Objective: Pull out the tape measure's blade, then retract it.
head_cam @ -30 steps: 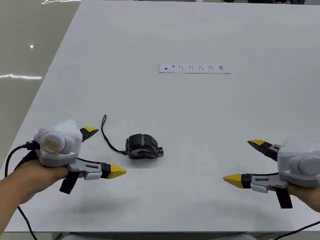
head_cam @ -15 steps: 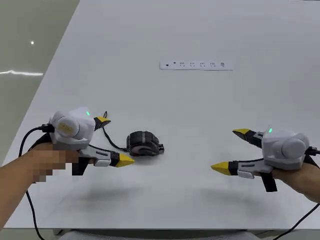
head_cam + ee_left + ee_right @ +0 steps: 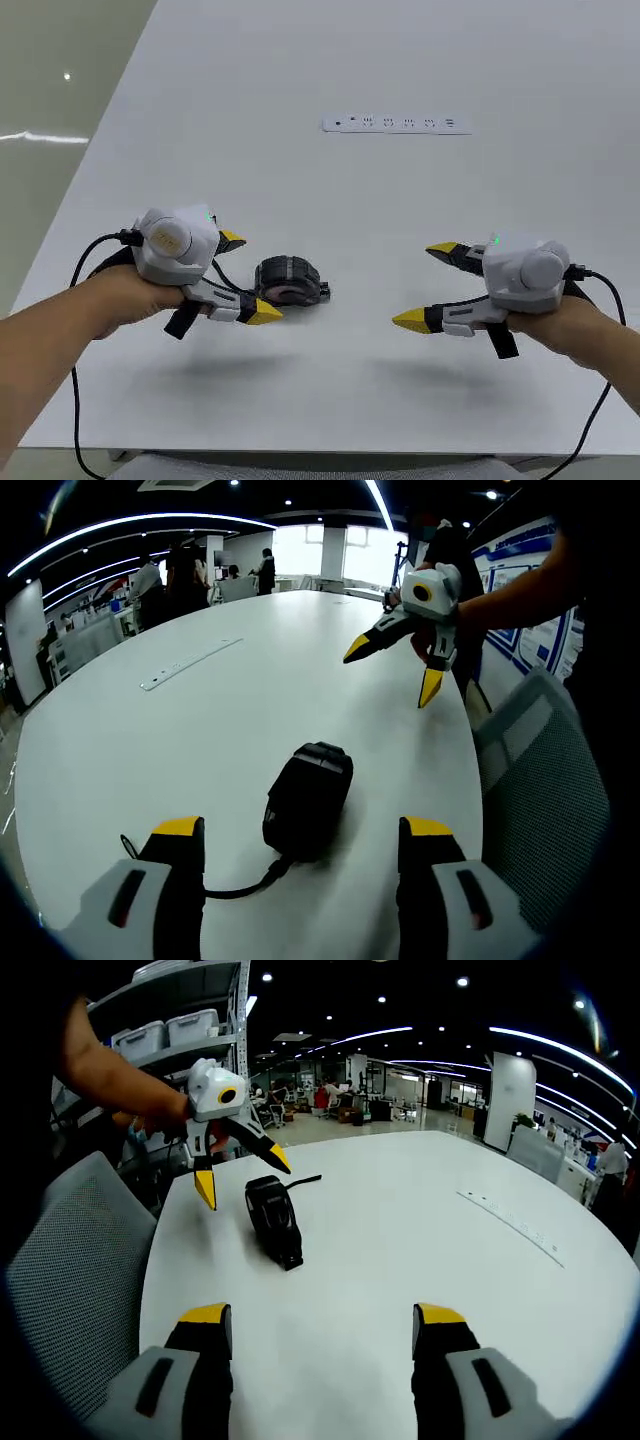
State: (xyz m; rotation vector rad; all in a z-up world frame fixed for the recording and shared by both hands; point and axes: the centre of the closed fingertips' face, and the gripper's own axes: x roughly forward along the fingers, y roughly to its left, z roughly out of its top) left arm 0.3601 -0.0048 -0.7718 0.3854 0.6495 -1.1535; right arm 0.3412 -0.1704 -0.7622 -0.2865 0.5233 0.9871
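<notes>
By left gripper (image 3: 252, 276), tape measure (image 3: 290, 282); open tabletop (image 3: 352, 205) rightward

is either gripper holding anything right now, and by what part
Nothing is held. The left gripper and the right gripper are both open. The tape measure lies on the table, untouched, at the left gripper's spread jaws.

This looks like a large open-plan office or lab floor. A broad white tabletop (image 3: 420, 60) carries a power strip (image 3: 396, 124), with mesh office chairs (image 3: 70, 1260) beside it. Metal shelving (image 3: 242, 1020) holds storage bins (image 3: 195, 1025) under a dark ceiling with strip lights (image 3: 540, 1042), and people (image 3: 265, 568) stand among distant desks.
</notes>
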